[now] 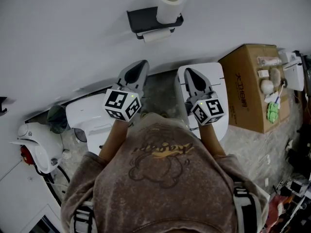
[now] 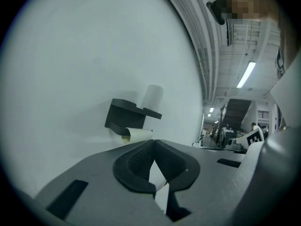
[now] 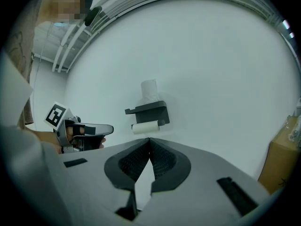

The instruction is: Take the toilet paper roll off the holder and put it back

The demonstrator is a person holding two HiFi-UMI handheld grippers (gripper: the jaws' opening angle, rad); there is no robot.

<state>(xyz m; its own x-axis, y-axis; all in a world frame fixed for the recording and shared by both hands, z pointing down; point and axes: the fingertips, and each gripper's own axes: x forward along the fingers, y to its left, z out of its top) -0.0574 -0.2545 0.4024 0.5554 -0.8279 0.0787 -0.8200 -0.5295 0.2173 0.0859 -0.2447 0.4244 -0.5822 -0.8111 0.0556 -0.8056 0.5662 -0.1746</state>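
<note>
Both grippers were empty and pointed level at the wall. The left gripper (image 1: pixel 141 64) had its jaws together, tips touching, nothing between them; the right gripper (image 1: pixel 188 73) was the same, pads closed on air. The toilet paper roll (image 1: pixel 170 6) stood upright on the top shelf of the black wall holder (image 1: pixel 141 19), well apart from both grippers. A second roll (image 1: pixel 156 35) sat on the bar under the shelf with a loose sheet hanging. The right gripper view showed the same layout: holder (image 3: pixel 148 112) straight ahead, roll (image 3: pixel 149 91) on top. For readable text there wasn't much. The cardboard box (image 1: pixel 248 81) at right had dark printed characters on its side, which looked Chinese but were too small to read. The person's sweatshirt (image 1: pixel 160 178) had a script word over a cartoon print, not legible from above. Each marker cube (image 1: pixel 121 105) carried only black-and-white square codes.
</note>
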